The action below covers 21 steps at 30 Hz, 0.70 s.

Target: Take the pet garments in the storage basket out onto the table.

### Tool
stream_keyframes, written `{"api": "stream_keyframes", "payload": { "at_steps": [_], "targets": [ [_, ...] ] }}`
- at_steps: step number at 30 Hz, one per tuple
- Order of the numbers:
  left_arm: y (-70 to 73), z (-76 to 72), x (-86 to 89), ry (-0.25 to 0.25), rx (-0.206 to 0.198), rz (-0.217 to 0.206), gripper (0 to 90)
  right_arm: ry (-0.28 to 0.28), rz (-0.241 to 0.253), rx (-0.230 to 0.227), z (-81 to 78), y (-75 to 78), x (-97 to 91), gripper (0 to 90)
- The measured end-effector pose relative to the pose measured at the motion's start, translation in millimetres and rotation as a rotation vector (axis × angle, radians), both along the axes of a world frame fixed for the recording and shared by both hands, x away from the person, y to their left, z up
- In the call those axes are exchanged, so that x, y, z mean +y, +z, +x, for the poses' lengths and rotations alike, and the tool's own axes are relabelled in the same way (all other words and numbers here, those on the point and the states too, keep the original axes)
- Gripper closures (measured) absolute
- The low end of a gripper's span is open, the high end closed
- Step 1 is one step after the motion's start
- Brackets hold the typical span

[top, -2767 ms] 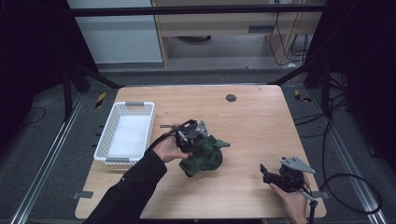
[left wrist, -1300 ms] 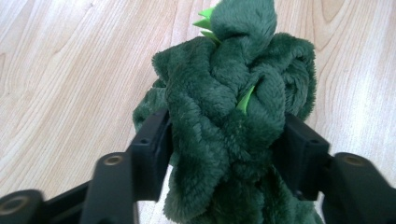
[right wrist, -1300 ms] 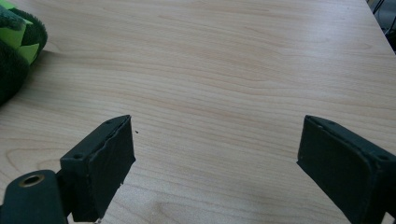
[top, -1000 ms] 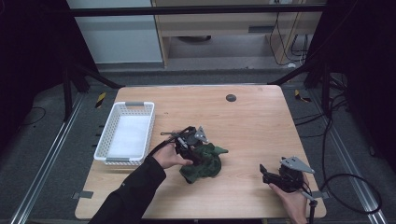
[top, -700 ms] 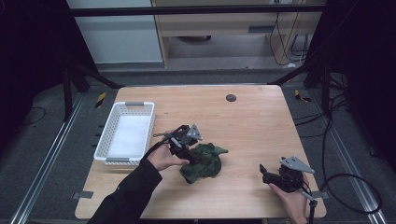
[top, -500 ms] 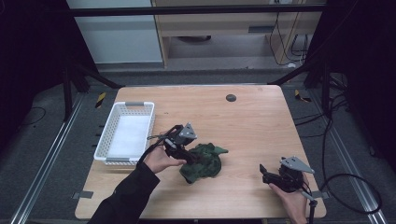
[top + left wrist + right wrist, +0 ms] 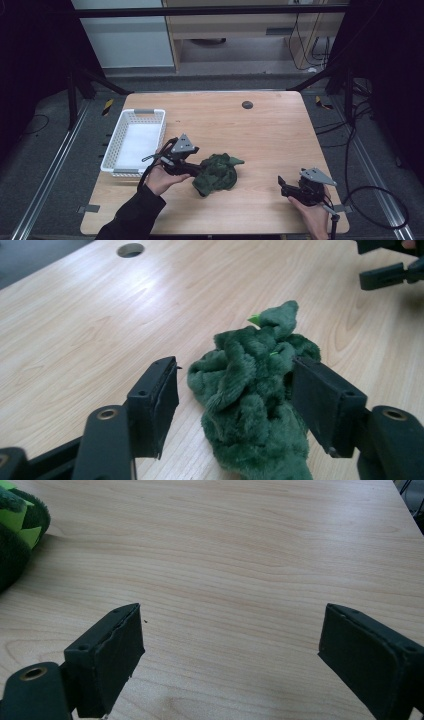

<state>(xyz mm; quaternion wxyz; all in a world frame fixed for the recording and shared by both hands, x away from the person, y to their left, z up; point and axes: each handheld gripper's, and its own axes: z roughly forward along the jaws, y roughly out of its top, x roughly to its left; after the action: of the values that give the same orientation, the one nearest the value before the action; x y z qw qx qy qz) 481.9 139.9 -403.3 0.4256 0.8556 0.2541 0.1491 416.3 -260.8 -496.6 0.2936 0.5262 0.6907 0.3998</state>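
1. While the green plush toy (image 7: 216, 173) lies crumpled on the wooden table (image 7: 260, 130), near its front edge and a little left of the middle, the left gripper (image 7: 196, 171) sits at the toy's left side.
2. Seen from the left gripper view, the toy (image 7: 252, 395) lies between the two black jaws; the right one touches its fuzzy flank, while a gap of bare wood separates the left one from it.
3. Its jaws have just been closing, yet they stand apart and do not pinch the toy.
4. At the table's front right corner, the right gripper (image 7: 284, 186) is held low, well apart from the toy.
5. Its jaws are spread wide over bare wood, with nothing between them; an edge of the toy (image 7: 17, 535) shows at the upper left of the right gripper view.
6. A white basket (image 7: 111, 162) stands at the table's left side, just beside the left hand (image 7: 162, 178).
7. A round hole (image 7: 247, 105) marks the far part of the table.
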Motion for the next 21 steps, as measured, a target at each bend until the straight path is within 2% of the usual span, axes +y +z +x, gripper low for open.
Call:
{"api": "stream_keyframes", "payload": {
  "at_steps": [1, 2, 4, 8, 12, 17, 18, 21],
  "targets": [
    [0.0, 0.0, 0.0, 0.000, 0.000, 0.000, 36.0, 0.000, 0.000, 0.000, 0.0, 0.0, 0.0, 10.6],
    [-1.9, -3.9, 4.9, 0.023, -0.010, -0.018, 36.9, -0.001, 0.001, 0.001, -0.4, 0.4, -0.1, 10.7],
    [-3.2, -8.0, 10.3, 0.049, -0.022, -0.029, 39.0, -0.002, -0.003, -0.001, 0.0, -0.2, -0.7, 10.7],
    [-6.7, -14.5, 21.6, 0.092, -0.030, -0.071, 42.6, 0.000, 0.002, 0.001, -0.1, 0.0, -0.2, 10.7],
    [-12.2, -19.3, 29.8, 0.124, -0.019, -0.096, 44.4, 0.001, 0.002, 0.001, -0.1, -0.2, 0.1, 10.7],
    [-19.6, -25.5, 39.5, 0.159, -0.022, -0.117, 48.5, 0.002, 0.003, 0.001, -0.2, -0.1, 0.0, 10.7],
    [-24.0, -28.4, 44.5, 0.176, -0.018, -0.141, 49.7, 0.003, 0.003, 0.001, -0.2, 0.0, 0.1, 10.7],
    [-29.4, -31.5, 50.9, 0.191, -0.015, -0.141, 50.9, 0.003, 0.004, 0.003, -0.4, 0.2, 0.3, 10.7]
  ]
}}
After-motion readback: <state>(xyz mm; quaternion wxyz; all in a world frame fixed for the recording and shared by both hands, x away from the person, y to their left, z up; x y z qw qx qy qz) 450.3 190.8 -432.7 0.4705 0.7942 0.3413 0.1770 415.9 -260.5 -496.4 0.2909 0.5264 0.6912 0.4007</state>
